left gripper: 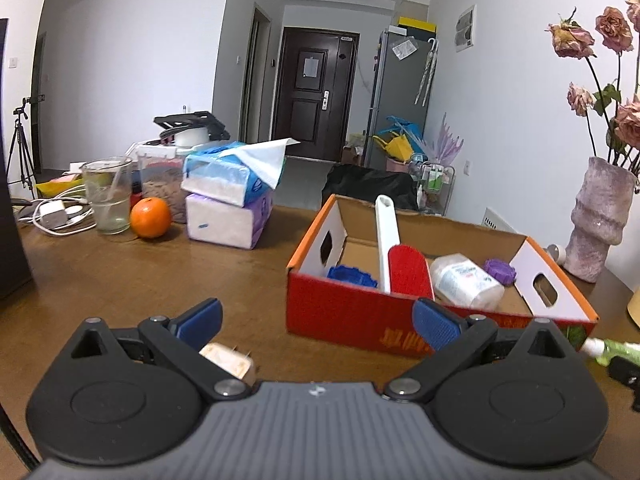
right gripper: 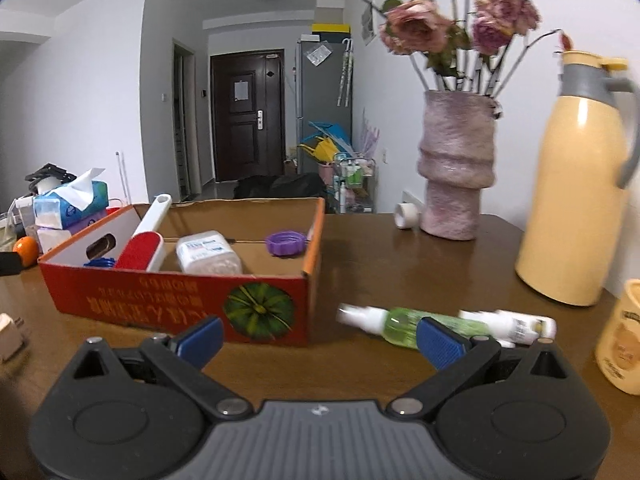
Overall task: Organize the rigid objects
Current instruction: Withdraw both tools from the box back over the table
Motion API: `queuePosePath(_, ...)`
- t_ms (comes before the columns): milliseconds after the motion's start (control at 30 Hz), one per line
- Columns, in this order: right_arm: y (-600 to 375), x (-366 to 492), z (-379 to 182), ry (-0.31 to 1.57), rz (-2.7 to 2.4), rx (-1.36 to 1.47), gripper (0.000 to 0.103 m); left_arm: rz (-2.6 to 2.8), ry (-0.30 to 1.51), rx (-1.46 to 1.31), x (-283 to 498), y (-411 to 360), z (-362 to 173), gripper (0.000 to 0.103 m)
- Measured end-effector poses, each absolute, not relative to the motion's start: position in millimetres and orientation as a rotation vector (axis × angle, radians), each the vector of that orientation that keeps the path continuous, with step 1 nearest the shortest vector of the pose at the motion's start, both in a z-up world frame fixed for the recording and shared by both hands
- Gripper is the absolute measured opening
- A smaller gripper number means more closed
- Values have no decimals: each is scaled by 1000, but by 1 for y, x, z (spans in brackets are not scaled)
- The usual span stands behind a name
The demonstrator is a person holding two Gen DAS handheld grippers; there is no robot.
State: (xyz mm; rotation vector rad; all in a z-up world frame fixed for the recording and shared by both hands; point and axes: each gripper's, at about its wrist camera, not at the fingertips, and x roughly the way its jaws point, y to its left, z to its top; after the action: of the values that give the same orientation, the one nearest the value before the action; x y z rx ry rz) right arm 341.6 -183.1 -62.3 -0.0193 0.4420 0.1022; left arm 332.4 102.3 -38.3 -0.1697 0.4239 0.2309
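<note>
both grippers' fingers (left gripper: 200, 322) wide apart, empty; brown table (left gripper: 120, 280), box (left gripper: 352, 320), dark door (left gripper: 316, 88) behind.

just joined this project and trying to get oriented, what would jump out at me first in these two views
The red and orange cardboard box in the middle of the brown table, holding a red lint brush, a purple cap and a white packet. Right of it lie a green spray bottle, a pink vase of dried roses and a cream thermos jug. Both hand-held grippers are open and empty.

Left gripper (left gripper: 318, 326) half hides the plug (left gripper: 228, 362); spray bottle (right gripper: 404, 322) blurred
</note>
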Motion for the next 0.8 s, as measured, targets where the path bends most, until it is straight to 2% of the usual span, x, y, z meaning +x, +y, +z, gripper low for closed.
queuePosePath(467, -221, 281, -73, 456, 38, -16, 103, 244, 463, -173, 257, 111, -54, 103)
queuePosePath(800, -236, 272, -79, 451, -6, 42, 103, 274, 503, -171, 260, 116, -65, 103)
